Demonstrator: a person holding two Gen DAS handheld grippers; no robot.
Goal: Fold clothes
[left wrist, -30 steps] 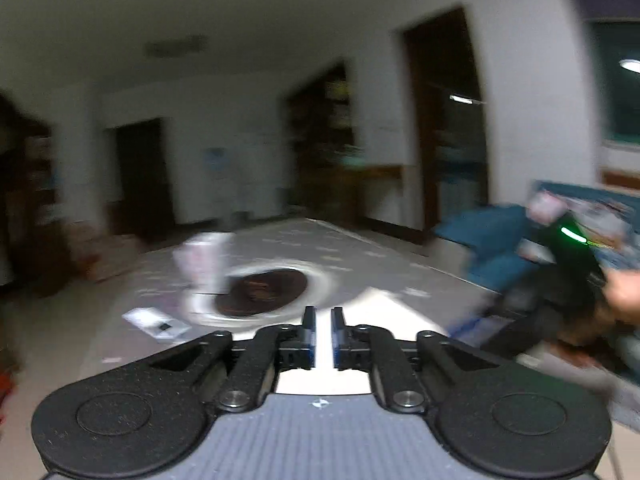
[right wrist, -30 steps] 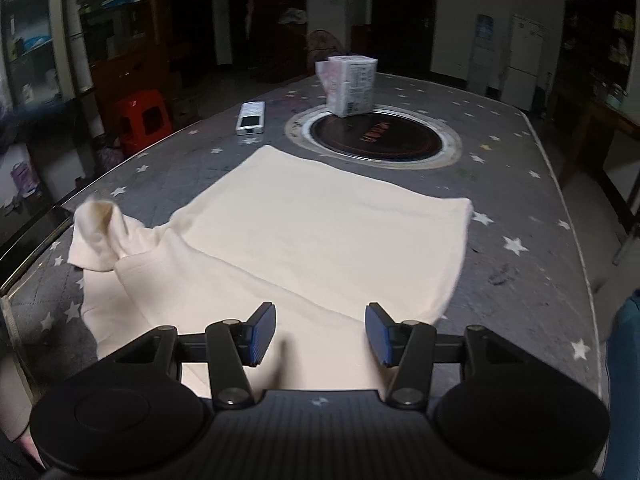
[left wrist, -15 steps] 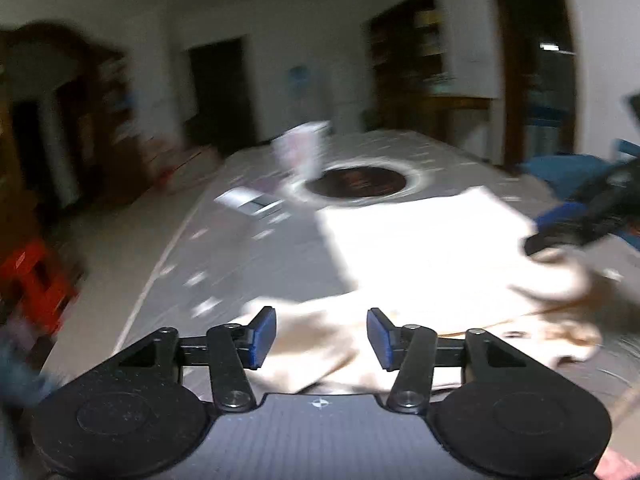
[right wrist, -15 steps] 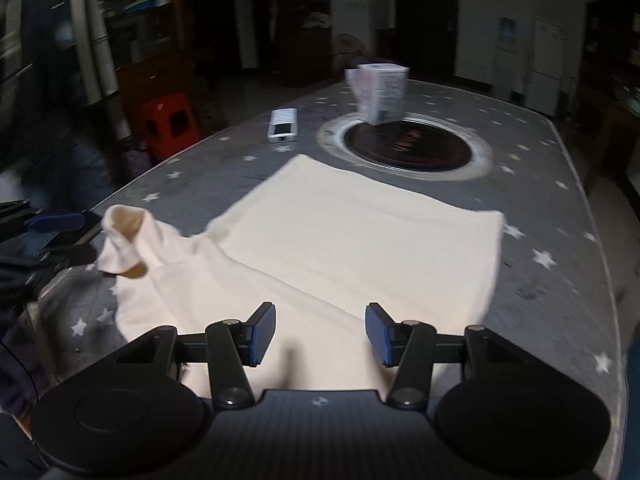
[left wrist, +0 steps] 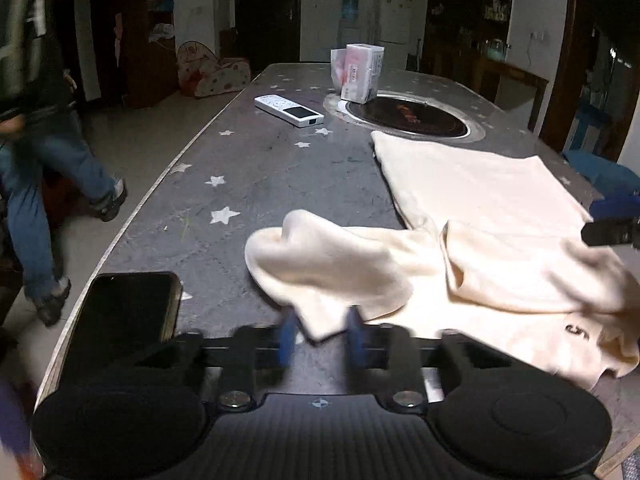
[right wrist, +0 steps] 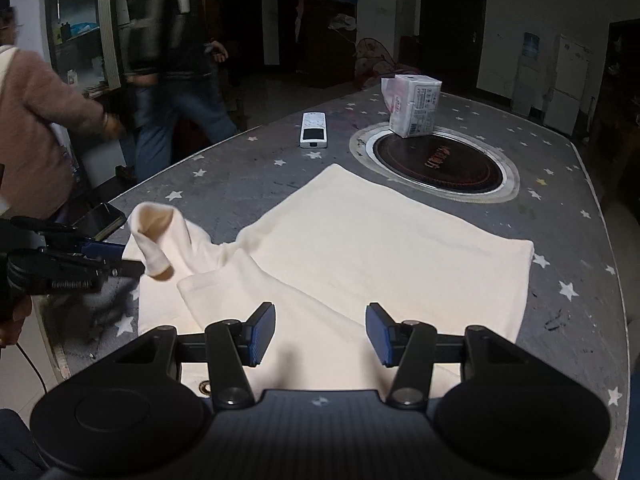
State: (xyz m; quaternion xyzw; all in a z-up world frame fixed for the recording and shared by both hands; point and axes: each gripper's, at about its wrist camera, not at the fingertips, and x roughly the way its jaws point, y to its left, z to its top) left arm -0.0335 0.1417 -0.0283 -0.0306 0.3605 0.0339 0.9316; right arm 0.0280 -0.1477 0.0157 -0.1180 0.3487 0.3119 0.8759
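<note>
- Far left first: a dark flat smartphone (left wrist: 128, 312) lies at the worktop's near-left edge, just beside the left hand-held gripper (left wrist: 320, 336).
- That left hand-held gripper is the news: a second ago it was aimed out at the room, now it is tipped down over the grey star-printed worktop (left wrist: 248, 168), right at the cloth.
- Its jaws were spread half a second ago and have just been closing. Blurred as they are, the blue pads (left wrist: 288, 336) have the tip of the raised sleeve cuff (left wrist: 320, 316) between them; I read that as a pinch on the cuff.
- The cream long-sleeved fleece garment (right wrist: 380, 248) lies flat across the middle of the worktop, its hem towards the round dark inset hotplate (right wrist: 436, 164), and only the left sleeve (right wrist: 156, 236) stands up off the surface.
- With the cuff caught, the sleeve looks ready to be carried across onto the body: the first fold, hardly begun.
- Over to the right hand-held gripper (right wrist: 320, 332): unchanged, jaws spread, hovering above the garment's near edge with nothing between them.
- Beyond, a white remote control (right wrist: 314, 130) and a white wrapped tissue pack (right wrist: 414, 106) sit towards the far edge, well apart from the cloth.
</note>
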